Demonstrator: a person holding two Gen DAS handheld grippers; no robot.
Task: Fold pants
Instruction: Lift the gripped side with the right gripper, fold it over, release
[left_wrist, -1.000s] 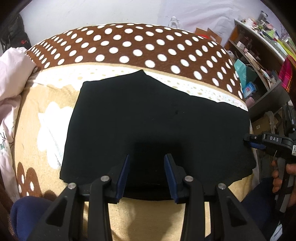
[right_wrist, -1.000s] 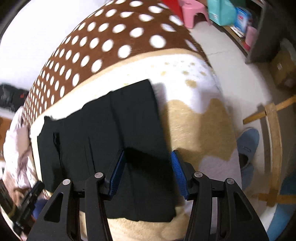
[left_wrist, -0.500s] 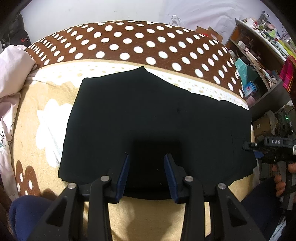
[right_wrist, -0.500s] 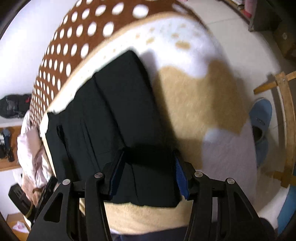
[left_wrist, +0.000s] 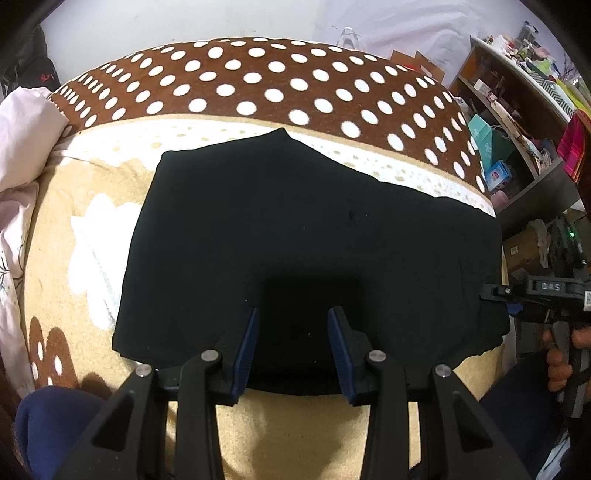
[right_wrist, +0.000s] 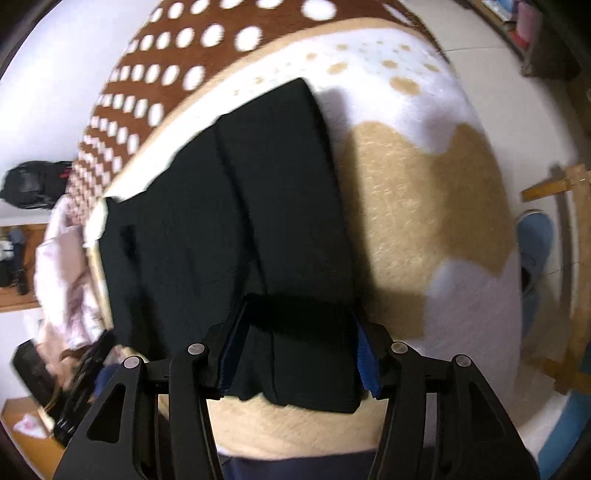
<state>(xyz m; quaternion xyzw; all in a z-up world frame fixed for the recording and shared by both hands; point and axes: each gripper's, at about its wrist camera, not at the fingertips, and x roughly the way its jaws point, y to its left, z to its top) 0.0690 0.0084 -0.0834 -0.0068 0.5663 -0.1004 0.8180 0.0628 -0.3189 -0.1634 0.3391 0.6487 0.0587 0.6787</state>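
Pale pink crumpled bedding (left_wrist: 26, 133), cut off at the left edge. Plush blanket (left_wrist: 258, 88) in brown with white dots, cream and tan, covering the bed. Black fabric pants (left_wrist: 295, 236), folded flat, lying mid-blanket toward its near edge; seams and layers are hard to make out against the dark cloth. Left gripper (left_wrist: 291, 347), black with blue pads, poised over the pants' near hem, jaws apart, nothing pressed between them. Right gripper (right_wrist: 295, 347), same make, straddling the pants' right end, jaws closing with cloth between; whether the pads press on it is hidden by shadow. The right-wrist view is motion-blurred. Cluttered shelving (left_wrist: 517, 122) at far right, contents too small to identify. Blue slipper (right_wrist: 535, 240) on pale floor, partly cut off.
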